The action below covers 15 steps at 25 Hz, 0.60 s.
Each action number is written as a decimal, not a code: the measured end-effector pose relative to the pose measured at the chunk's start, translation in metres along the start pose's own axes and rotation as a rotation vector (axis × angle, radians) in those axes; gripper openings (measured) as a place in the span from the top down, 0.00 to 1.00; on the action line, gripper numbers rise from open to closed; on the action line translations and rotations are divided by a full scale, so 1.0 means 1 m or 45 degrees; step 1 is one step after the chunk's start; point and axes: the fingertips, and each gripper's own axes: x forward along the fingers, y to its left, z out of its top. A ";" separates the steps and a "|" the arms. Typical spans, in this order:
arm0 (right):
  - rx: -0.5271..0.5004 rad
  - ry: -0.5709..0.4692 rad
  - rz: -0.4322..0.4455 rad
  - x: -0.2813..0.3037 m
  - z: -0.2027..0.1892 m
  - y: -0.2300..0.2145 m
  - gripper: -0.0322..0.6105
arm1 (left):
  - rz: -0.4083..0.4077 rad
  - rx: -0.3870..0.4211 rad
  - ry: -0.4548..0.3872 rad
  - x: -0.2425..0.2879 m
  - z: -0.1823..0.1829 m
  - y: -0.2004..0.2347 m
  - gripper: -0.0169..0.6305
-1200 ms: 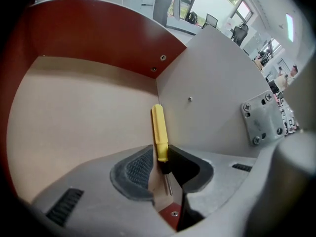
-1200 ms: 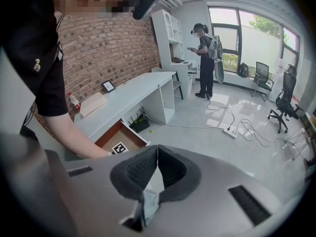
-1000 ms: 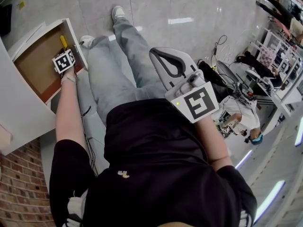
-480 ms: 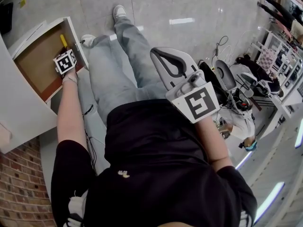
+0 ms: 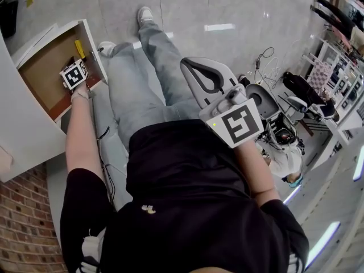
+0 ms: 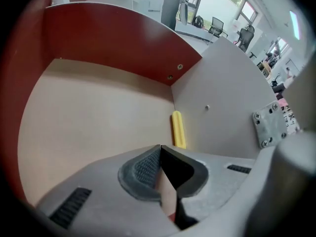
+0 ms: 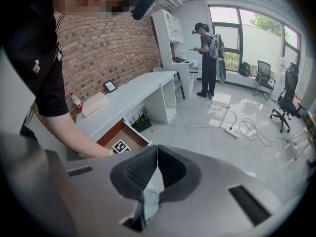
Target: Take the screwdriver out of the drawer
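Note:
The screwdriver's yellow handle [image 6: 178,129] lies on the drawer floor, against the right-hand wall near the far corner; the head view shows the same handle [image 5: 79,48] beside the white drawer side. Its shaft is hidden behind my jaws. My left gripper [image 6: 160,147] is inside the open drawer [image 5: 41,75], shut with nothing between its pads, tips just short of the handle. Its marker cube [image 5: 74,74] sits over the drawer. My right gripper [image 7: 157,147] is shut and empty, held up over the person's lap, away from the drawer.
The drawer has a tan floor [image 6: 94,112], a red-brown back wall [image 6: 113,41] and a white right wall [image 6: 222,107]. The person's legs [image 5: 136,78] stretch along the floor beside it. A white desk [image 7: 128,95] runs along a brick wall. Office chairs [image 7: 286,100], floor cables and another person [image 7: 207,58] stand farther off.
The left gripper has shifted a little to the left and deeper over the drawer. The right gripper has stayed in place. A seated person at the right has moved.

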 end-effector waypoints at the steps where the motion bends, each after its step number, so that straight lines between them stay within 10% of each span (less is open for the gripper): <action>1: 0.001 0.000 -0.001 0.000 0.000 0.000 0.93 | -0.033 -0.014 -0.011 0.000 0.003 -0.003 0.97; 15: 0.027 -0.006 -0.025 0.000 0.002 -0.005 0.93 | -0.282 -0.053 -0.032 0.013 0.035 -0.032 0.84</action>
